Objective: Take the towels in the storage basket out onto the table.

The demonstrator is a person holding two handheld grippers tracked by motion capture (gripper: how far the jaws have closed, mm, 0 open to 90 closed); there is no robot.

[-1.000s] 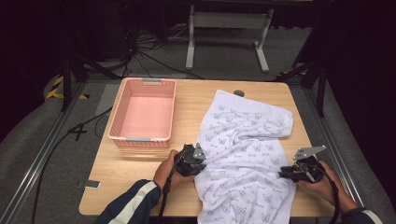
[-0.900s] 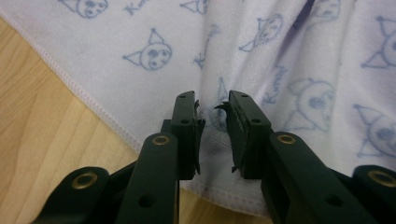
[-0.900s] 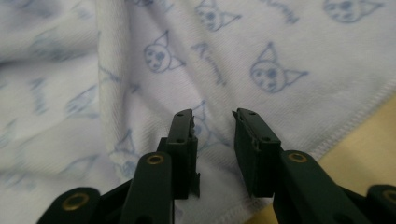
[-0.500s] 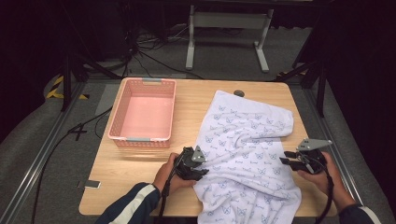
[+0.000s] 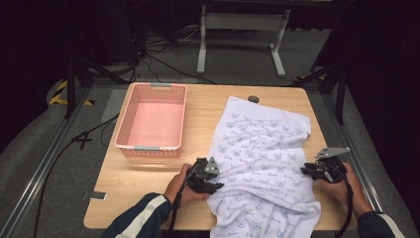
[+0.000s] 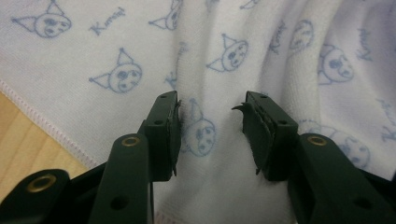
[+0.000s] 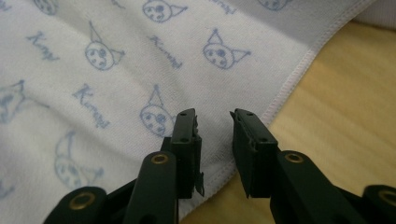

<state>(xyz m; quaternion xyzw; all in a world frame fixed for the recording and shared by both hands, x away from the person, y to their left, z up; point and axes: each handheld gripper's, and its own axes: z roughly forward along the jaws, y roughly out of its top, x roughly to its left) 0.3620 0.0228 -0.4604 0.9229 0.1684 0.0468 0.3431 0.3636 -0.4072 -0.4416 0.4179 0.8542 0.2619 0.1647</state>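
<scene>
Left tool (image 5: 214, 179): jaws just opened, now released, a raised fold of the cat-print towel (image 5: 265, 163) standing loose between the pads. Right tool (image 5: 317, 171): drawn back to the towel's right hem since a second ago, jaws parted, gripping nothing. Towel: rumpled on the counter (image 5: 148, 178), right of the pink basket (image 5: 151, 146). Judgement: regrasp pending; neither edge secured.

A light wooden bench (image 5: 208, 106) with rounded corners is carrying an empty pink plastic basket (image 5: 152, 148) on its left half and a rumpled white cat-printed towel (image 5: 262, 148) lying spread across its right.
</scene>
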